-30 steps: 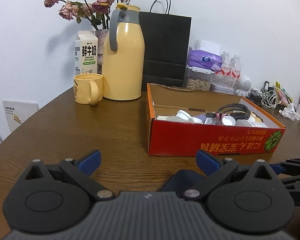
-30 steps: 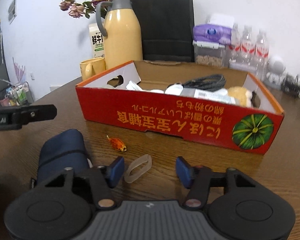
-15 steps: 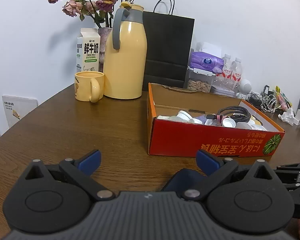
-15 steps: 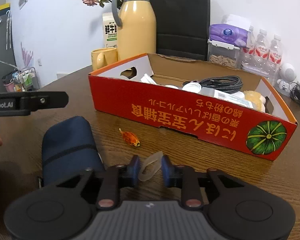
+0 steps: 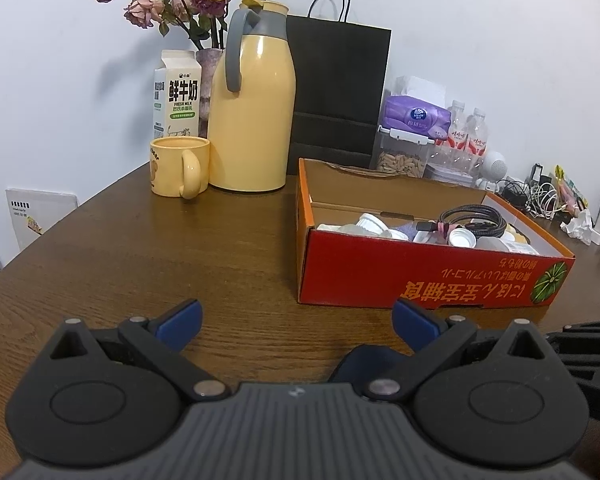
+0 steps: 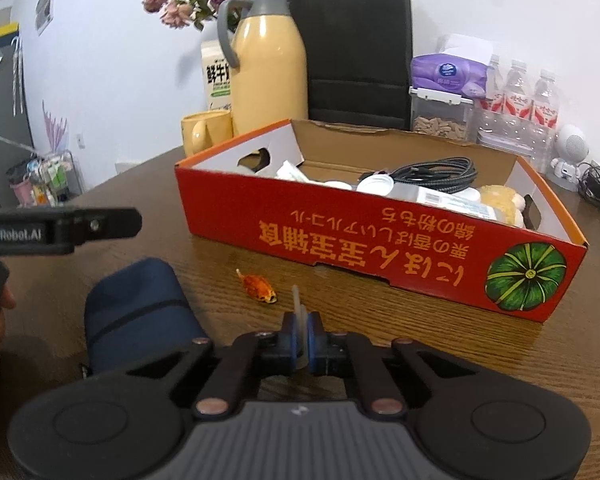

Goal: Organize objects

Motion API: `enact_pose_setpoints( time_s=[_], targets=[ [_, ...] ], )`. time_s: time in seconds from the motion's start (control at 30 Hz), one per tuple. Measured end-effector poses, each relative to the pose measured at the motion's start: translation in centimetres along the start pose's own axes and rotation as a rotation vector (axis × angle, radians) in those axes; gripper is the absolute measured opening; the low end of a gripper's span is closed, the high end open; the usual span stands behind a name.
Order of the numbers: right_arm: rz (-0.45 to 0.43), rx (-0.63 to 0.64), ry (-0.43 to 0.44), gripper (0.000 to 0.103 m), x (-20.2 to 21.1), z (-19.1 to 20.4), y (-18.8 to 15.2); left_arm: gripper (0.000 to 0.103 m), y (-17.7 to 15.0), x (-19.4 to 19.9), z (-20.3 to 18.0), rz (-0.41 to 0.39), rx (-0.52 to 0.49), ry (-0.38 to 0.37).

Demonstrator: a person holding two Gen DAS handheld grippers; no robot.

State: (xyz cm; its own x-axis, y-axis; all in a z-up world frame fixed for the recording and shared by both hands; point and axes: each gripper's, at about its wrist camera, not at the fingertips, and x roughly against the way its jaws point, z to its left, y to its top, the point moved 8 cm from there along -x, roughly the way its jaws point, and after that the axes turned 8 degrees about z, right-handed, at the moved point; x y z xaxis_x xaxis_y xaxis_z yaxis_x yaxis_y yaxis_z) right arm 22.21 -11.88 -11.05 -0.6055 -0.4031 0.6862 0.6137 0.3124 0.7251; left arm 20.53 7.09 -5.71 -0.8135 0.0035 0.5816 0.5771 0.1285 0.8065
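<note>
My right gripper (image 6: 301, 330) is shut on a translucent rubber band (image 6: 297, 302), squeezed flat between its blue pads just above the wooden table. An orange wrapped candy (image 6: 260, 289) lies a little left of it. A navy pouch (image 6: 136, 312) rests at the near left, its edge also showing as the pouch (image 5: 360, 362) behind my left gripper. The red cardboard box (image 6: 380, 248) holding bottle caps, a black cable and a plush toy stands beyond. My left gripper (image 5: 296, 320) is open over bare table, left of the red box (image 5: 420, 276).
A yellow thermos (image 5: 252, 120), yellow mug (image 5: 180, 166), milk carton (image 5: 178, 96) and vase of dried roses stand at the back left. A black paper bag (image 5: 340, 92), tissue pack, water bottles and tangled cables line the back wall. The table edge curves at the left.
The right gripper's jaws closed from wide open onto the rubber band, pinching it flat and upright. The left gripper stayed open and kept still.
</note>
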Motion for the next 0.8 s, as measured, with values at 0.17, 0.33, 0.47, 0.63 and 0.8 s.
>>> enact_pose_setpoints(
  time_s=[0.17, 0.33, 0.47, 0.63, 0.8],
  targets=[
    [-0.049, -0.03, 0.041, 0.004, 0.9, -0.4, 0.4, 0.103, -0.1, -0.3, -0.2, 0.01, -0.009, 0.014],
    [-0.082, -0.077, 0.04, 0.004, 1.4, -1.6, 0.8, 0.103, -0.1, -0.6, -0.7, 0.023, -0.032, 0.028],
    [-0.1, -0.104, 0.018, 0.005, 1.7, -2.8, 0.9, 0.103, -0.3, -0.6, -2.2, 0.033, -0.067, 0.009],
    [-0.12, -0.129, -0.002, 0.005, 2.1, -4.1, 0.8, 0.103, -0.2, -1.0, -5.6, 0.065, -0.149, -0.024],
    [-0.149, -0.116, -0.011, 0.005, 2.9, -4.5, 0.7, 0.103, -0.1, -2.4, -9.2, 0.127, -0.23, -0.072]
  ],
)
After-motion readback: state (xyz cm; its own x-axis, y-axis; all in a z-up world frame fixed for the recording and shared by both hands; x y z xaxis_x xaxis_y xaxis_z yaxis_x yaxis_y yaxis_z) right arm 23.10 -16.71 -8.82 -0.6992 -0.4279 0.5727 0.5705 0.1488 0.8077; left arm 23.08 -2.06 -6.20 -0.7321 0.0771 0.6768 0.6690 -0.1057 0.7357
